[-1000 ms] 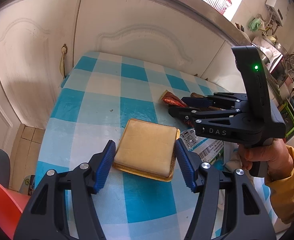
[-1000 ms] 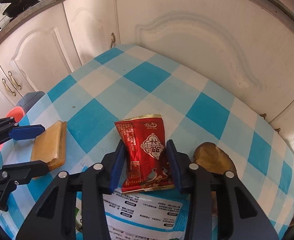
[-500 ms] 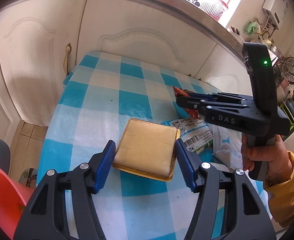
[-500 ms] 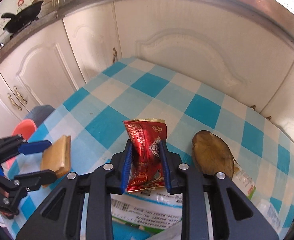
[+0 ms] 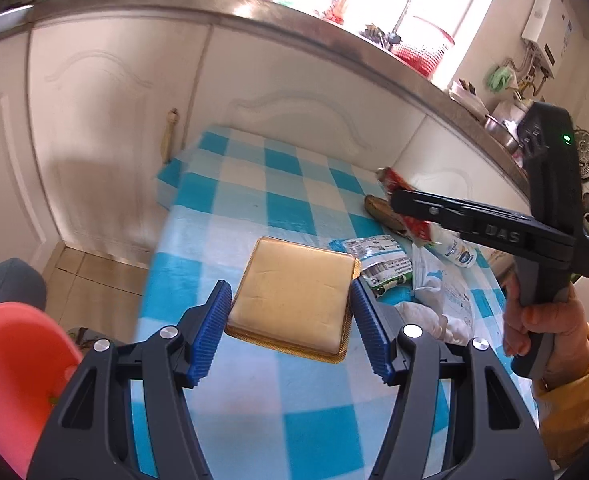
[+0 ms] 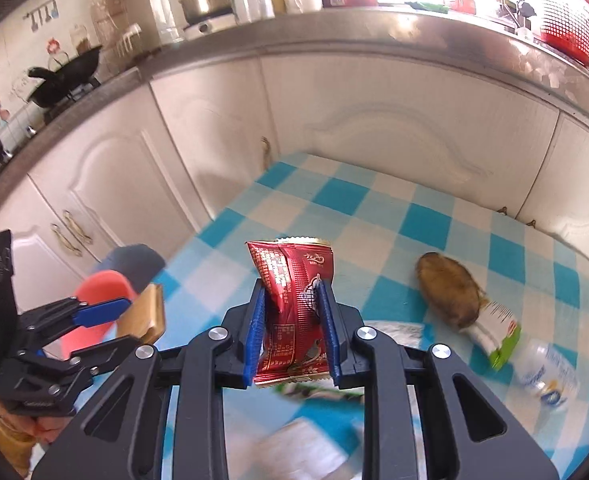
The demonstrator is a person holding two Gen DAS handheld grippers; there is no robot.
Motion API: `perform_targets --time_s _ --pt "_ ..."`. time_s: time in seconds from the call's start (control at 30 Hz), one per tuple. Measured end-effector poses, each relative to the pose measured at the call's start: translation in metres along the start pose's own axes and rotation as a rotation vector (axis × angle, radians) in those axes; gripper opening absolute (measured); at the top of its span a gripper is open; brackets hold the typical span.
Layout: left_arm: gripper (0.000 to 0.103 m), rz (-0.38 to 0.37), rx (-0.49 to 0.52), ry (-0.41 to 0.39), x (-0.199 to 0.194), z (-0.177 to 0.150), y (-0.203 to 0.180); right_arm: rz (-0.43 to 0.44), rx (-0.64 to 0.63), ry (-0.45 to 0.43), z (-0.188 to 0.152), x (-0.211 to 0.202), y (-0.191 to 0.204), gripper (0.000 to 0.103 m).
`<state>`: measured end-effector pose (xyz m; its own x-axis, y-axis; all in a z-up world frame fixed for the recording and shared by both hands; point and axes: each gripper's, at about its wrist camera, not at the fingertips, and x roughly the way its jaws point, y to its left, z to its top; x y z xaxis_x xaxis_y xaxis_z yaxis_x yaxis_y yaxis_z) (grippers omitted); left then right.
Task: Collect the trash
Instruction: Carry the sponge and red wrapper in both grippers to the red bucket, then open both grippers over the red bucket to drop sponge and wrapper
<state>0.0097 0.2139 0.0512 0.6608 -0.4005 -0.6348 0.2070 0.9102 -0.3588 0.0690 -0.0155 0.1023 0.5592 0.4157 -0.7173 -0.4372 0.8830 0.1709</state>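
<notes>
So the right gripper [image 6: 290, 320] is now clamped hard on the red snack wrapper [image 6: 290, 280], enough that the foil is buckled between the blue pads. A second ago the jaws were wide apart with the wrapper lying flat on the checked tablecloth [image 6: 374, 216]; half a second ago they'd closed in, and now the wrapper is up off the cloth and the whole view has tipped toward the counter. So that piece counts as picked up, I'd say.

The left gripper [image 5: 290, 320] has the flat gold tray [image 5: 294, 296] between its pads. Both pads look like they're touching the tray's edges, and in the right-hand view the tray hangs tilted clear of the table, so I'd call that grasped too. It sat on the cloth a second ago with gaps on both sides.

Still on the table: a brown peel [image 6: 448, 290], a green-and-white carton [image 6: 498, 330], a small plastic bottle [image 6: 542, 372] and some printed bags [image 5: 378, 260].

There's an orange bin [image 5: 18, 364] down at the left, beside the table. Probably both pieces go in there next.
</notes>
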Motion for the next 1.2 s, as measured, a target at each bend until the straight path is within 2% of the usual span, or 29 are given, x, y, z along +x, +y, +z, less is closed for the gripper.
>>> perform_targets --time_s 0.17,0.3,0.43,0.6,0.83,1.07,1.13,1.17,1.2 --pt "0.062 0.056 -0.027 -0.039 -0.036 -0.010 0.024 0.111 0.026 -0.013 -0.009 -0.015 0.036 0.027" --pt "0.062 0.137 -0.049 -0.072 -0.070 -0.022 0.051 0.219 0.031 0.001 -0.020 -0.014 0.078 0.027" --pt "0.062 0.222 -0.092 -0.095 -0.100 -0.038 0.083 0.345 0.048 0.043 -0.030 0.000 0.122 0.027" --pt "0.062 0.301 -0.166 -0.109 -0.128 -0.057 0.123 0.432 0.052 0.103 -0.039 0.024 0.172 0.027" --pt "0.062 0.384 -0.235 -0.076 -0.133 -0.084 0.165 0.475 0.024 0.201 -0.045 0.061 0.227 0.028" --pt "0.062 0.431 -0.256 0.012 -0.106 -0.103 0.191 0.476 0.036 0.261 -0.047 0.091 0.250 0.030" --pt "0.068 0.430 -0.259 0.046 -0.095 -0.108 0.197 0.481 0.060 0.274 -0.048 0.098 0.250 0.030" --pt "0.070 0.439 -0.258 0.055 -0.091 -0.110 0.199 0.473 0.069 0.276 -0.049 0.099 0.249 0.033" --pt "0.072 0.449 -0.256 0.062 -0.088 -0.112 0.200 0.473 0.074 0.273 -0.049 0.099 0.248 0.044"
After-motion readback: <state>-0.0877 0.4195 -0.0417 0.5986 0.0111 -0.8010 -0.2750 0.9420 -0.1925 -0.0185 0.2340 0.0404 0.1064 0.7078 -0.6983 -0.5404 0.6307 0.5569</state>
